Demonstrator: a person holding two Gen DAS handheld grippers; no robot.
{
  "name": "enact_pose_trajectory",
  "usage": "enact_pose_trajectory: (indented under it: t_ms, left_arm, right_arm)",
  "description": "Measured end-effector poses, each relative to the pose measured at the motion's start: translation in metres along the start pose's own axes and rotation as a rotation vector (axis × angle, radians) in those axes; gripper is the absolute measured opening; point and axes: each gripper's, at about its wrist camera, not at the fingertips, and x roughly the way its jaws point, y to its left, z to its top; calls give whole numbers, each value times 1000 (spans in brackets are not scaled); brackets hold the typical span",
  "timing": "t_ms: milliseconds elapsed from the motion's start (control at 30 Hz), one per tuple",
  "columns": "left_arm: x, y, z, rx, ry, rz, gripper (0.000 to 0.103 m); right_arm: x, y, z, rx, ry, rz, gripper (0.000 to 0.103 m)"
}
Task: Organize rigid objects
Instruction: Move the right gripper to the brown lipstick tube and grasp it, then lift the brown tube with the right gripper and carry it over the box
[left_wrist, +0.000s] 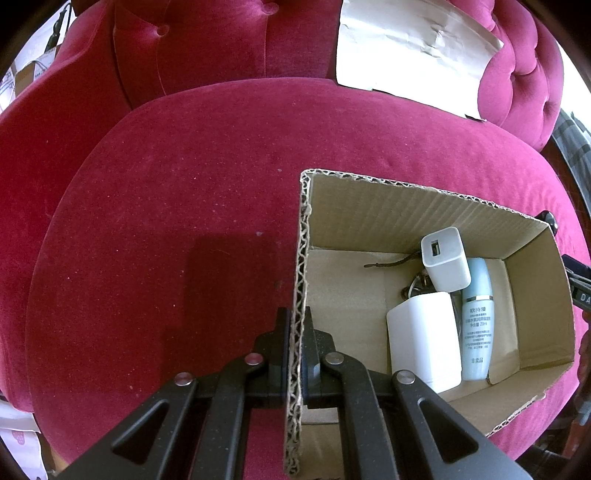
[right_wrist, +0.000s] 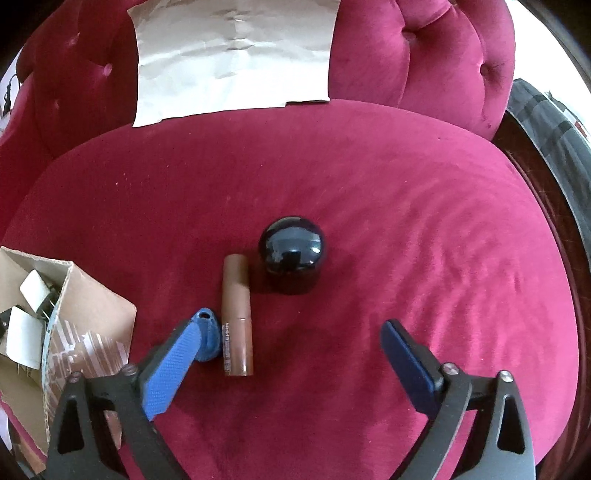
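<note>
pale blue tube (left_wrist: 476, 317) — "20ml", Chinese print

The things are being carried by a crimson velvet seat cushion (right_wrist: 406, 221) of a tufted armchair. An open cardboard box (left_wrist: 406, 206) is being borne toward its left side. Near the middle, a brown tube (right_wrist: 237, 314) is lying flat, just beside a glossy black round-topped object (right_wrist: 291, 258). A creased sheet of paper (right_wrist: 236, 55) is being propped against the backrest.

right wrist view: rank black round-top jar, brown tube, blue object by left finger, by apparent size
1. Black round-top jar, bulkiest.
2. Brown tube, longer than the jar but slimmer; top two are close.
3. Blue object, smallest, though the right gripper partly hides it.
</note>
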Motion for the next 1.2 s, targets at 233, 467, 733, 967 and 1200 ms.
enact_pose_trajectory:
  t_ms: [233, 467, 733, 967, 1200]
  left_arm:
    - [0, 0, 0, 0, -1, 0, 4]
    - [0, 0, -1, 0, -1, 2, 4]
    - [0, 0, -1, -1, -1, 3, 4]
    - [0, 0, -1, -1, -1, 3, 4]
    - [0, 0, -1, -2, -2, 3, 4]
  right_arm:
    - [4, 7, 5, -6, 6, 38, 61]
    - [7, 16, 6, -6, 30, 94, 17]
    - [4, 18, 7, -7, 26, 102, 17]
    - [-13, 16, 8, -6, 1, 108, 17]
    - [-34, 18, 14, -10, -19, 114, 17]
